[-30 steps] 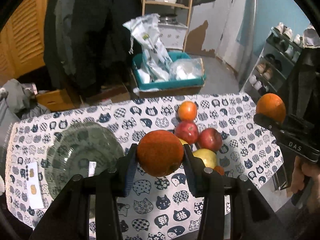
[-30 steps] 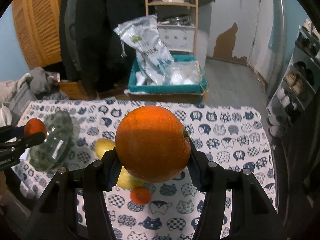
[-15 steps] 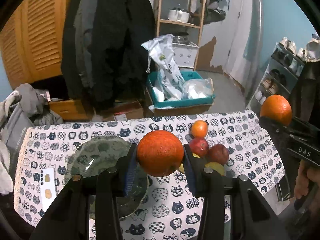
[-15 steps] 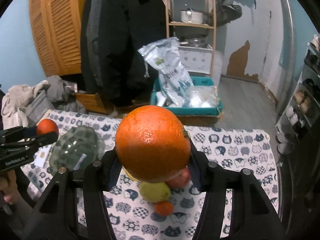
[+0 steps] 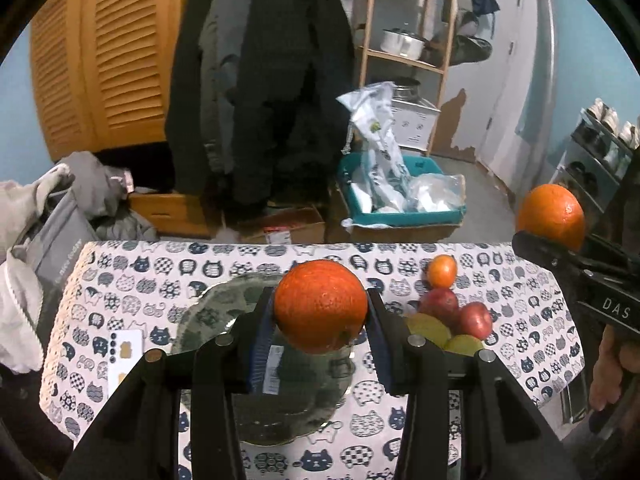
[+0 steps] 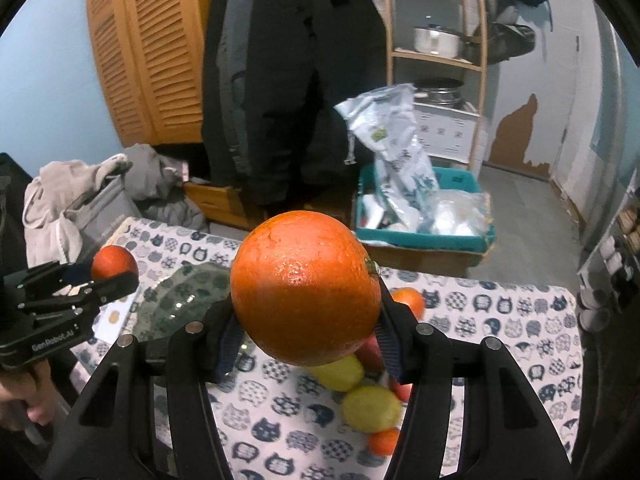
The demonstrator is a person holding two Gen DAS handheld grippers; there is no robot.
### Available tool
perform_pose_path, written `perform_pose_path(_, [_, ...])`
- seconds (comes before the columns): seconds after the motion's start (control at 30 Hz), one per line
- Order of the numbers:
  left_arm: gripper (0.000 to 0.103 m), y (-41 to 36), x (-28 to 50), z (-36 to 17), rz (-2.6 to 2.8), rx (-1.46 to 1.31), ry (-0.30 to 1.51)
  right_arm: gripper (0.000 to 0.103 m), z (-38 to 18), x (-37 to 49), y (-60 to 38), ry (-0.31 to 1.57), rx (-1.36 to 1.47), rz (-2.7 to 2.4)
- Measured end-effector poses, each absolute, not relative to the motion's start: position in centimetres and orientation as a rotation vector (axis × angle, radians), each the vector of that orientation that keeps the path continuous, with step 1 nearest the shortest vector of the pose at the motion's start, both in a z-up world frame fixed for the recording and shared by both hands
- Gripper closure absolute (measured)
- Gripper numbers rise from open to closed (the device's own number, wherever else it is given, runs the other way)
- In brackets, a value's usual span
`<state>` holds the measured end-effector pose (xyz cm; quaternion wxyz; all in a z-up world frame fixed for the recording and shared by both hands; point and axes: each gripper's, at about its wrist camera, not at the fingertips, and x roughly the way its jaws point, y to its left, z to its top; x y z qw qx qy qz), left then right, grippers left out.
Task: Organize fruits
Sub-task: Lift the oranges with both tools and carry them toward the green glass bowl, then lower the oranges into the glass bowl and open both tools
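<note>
My left gripper (image 5: 320, 312) is shut on a dark orange (image 5: 320, 306), held in the air over the glass bowl (image 5: 208, 312) on the cat-print tablecloth. My right gripper (image 6: 306, 316) is shut on a bigger orange (image 6: 306, 286), held high above the table; it also shows at the right edge of the left wrist view (image 5: 550, 216). On the cloth to the right of the bowl lie a small orange (image 5: 441, 271), two red apples (image 5: 474, 320) and yellow-green fruits (image 5: 430, 330). The left gripper and its orange (image 6: 114, 263) show at the left of the right wrist view.
A white card (image 5: 126, 354) lies left of the bowl. Beyond the table's far edge are a teal crate with bags (image 5: 400, 196), a hanging dark coat (image 5: 276, 80) and a wooden shelf (image 5: 408, 40). Clothes (image 5: 52, 200) pile at the left. A shoe rack (image 5: 592, 160) stands at the right.
Both grippers have risen with their oranges; the table looks farther away. My left gripper has shifted left, so its orange now hangs over the bowl.
</note>
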<state>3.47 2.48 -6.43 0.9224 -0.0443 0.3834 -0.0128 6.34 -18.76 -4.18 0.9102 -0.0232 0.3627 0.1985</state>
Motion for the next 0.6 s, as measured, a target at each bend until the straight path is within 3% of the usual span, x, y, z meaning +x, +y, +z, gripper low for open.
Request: perform_pose_path(0.6, [0.059, 10.9, 4.4, -11.8, 0.098, -0.186, 0.908, 0.046, -9.3, 9.2, -6.5, 0.889, -0.092, 0.554])
